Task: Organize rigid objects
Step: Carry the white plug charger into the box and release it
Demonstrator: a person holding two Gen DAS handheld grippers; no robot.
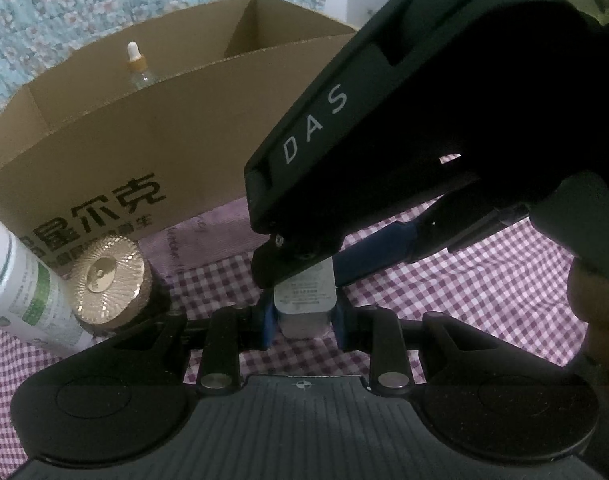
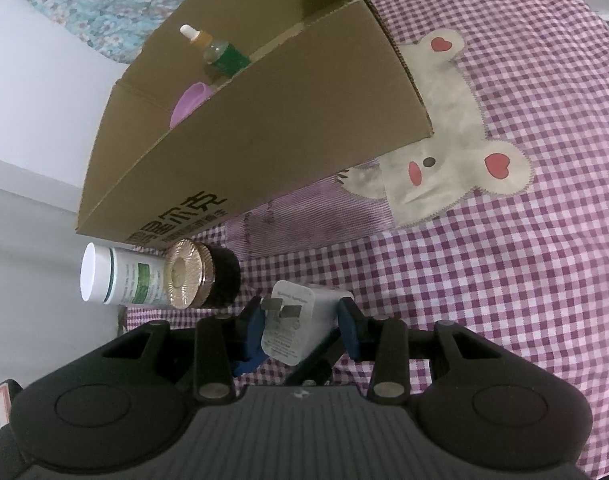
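Note:
A white plug adapter [image 1: 305,307] sits between the blue pads of my left gripper [image 1: 304,322], which looks closed on it. The right gripper's black body [image 1: 424,120] looms over it from the upper right. In the right wrist view the same adapter [image 2: 294,326] lies between the fingers of my right gripper [image 2: 300,330]; the left pad [image 2: 253,330] touches it, the right pad [image 2: 350,330] stands slightly off. A cardboard box [image 2: 264,136] behind holds a dropper bottle [image 2: 220,50] and a purple object [image 2: 188,102].
A white bottle [image 2: 116,276] and a dark jar with a gold lid [image 2: 192,276] lie beside the box front on the purple checked cloth [image 2: 484,280]. A bear patch [image 2: 444,160] is sewn on the cloth right of the box.

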